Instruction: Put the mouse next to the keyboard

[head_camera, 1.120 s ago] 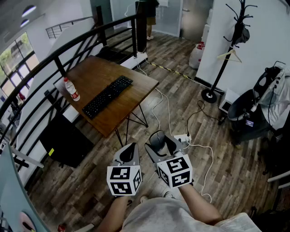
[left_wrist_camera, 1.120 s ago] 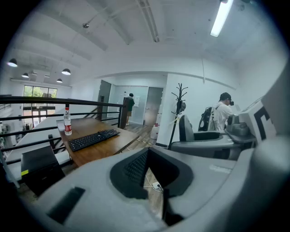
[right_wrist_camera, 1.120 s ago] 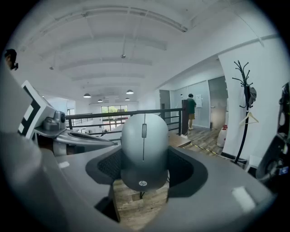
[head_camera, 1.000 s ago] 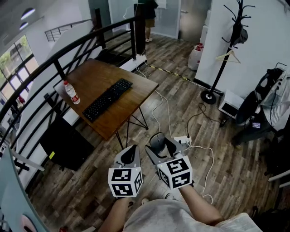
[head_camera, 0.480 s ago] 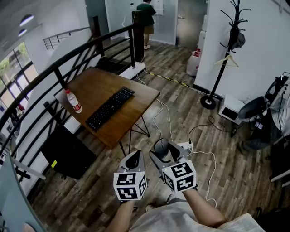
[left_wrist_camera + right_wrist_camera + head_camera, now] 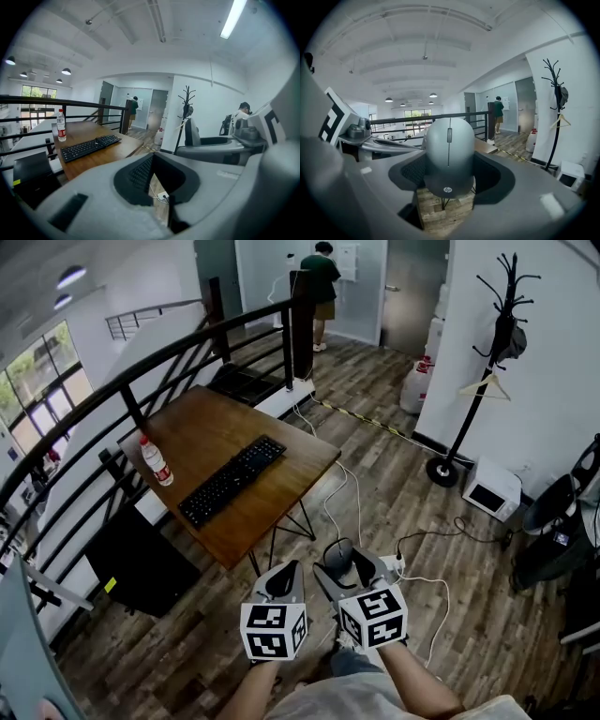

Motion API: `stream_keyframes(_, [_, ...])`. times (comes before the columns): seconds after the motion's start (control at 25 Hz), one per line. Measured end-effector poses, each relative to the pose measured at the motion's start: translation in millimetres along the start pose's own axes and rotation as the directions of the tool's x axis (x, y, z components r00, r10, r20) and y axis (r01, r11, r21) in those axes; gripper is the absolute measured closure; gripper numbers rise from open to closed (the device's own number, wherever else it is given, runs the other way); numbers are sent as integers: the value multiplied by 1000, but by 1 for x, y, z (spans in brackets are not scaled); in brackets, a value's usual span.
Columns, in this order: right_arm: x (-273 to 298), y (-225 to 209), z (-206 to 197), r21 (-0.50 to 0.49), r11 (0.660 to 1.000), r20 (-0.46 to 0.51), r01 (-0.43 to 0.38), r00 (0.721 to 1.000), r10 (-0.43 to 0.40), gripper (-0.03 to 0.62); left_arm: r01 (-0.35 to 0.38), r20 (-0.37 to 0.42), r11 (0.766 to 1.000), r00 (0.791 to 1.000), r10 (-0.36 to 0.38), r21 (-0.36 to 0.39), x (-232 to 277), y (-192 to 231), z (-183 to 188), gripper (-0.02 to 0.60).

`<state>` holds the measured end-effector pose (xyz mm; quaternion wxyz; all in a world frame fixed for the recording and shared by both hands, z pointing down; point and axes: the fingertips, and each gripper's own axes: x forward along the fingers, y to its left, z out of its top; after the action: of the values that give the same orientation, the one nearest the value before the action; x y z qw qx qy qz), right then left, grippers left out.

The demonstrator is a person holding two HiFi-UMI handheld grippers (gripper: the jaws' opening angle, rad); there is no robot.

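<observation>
Right gripper (image 6: 345, 562): the jaws are being held apart, clamped on a grey wireless mouse (image 6: 449, 150). The mouse is being gripped by its two sides, scroll wheel facing the gripper's camera, nose pointing away from it. A small "hp" logo is being shown on the mouse's near end; no other writing can be read on it.

Left gripper (image 6: 281, 579): the jaws are being kept drawn together, with only a narrow slit between the pads. Nothing is being held between them; plank floor and a white power strip (image 6: 163, 195) are being seen through the slit.

Both grippers are being held side by side and low over the wooden floor. Each one's marker cube (image 6: 273, 630) carries black-and-white square patterns, no letters.

Black keyboard (image 6: 232, 480): it is being seen ahead of the left gripper and off to its left, well apart from both grippers. It is lying on a brown wooden table (image 6: 291, 448).

A clear bottle with red cap and red label (image 6: 156, 461) is standing beyond the keyboard's left end, farther to the left of the grippers. The label print is too small to be read.

A black coat stand (image 6: 483, 362) is being seen far ahead of the right gripper, to its right.
</observation>
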<state>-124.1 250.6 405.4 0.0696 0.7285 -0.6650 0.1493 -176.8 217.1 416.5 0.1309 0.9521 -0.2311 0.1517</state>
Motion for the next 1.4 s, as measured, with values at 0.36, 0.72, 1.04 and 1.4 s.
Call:
stream_keyframes(0.36, [53, -93, 28, -17, 998, 3, -66, 998, 66, 293, -65, 4, 998, 998, 65, 8, 103, -6, 43, 588])
stream_keyframes(0.72, [84, -177, 43, -20, 994, -12, -110, 994, 110, 293, -112, -20, 994, 994, 111, -19, 187, -24, 62, 588])
stream_keyframes(1.04, [104, -214, 48, -9, 991, -5, -133, 991, 133, 293, -130, -29, 991, 991, 130, 0, 228, -27, 73, 588])
stream_keyframes(1.4, [144, -224, 53, -18, 987, -34, -162, 986, 161, 293, -150, -31, 988, 988, 149, -26, 259, -3, 79, 588])
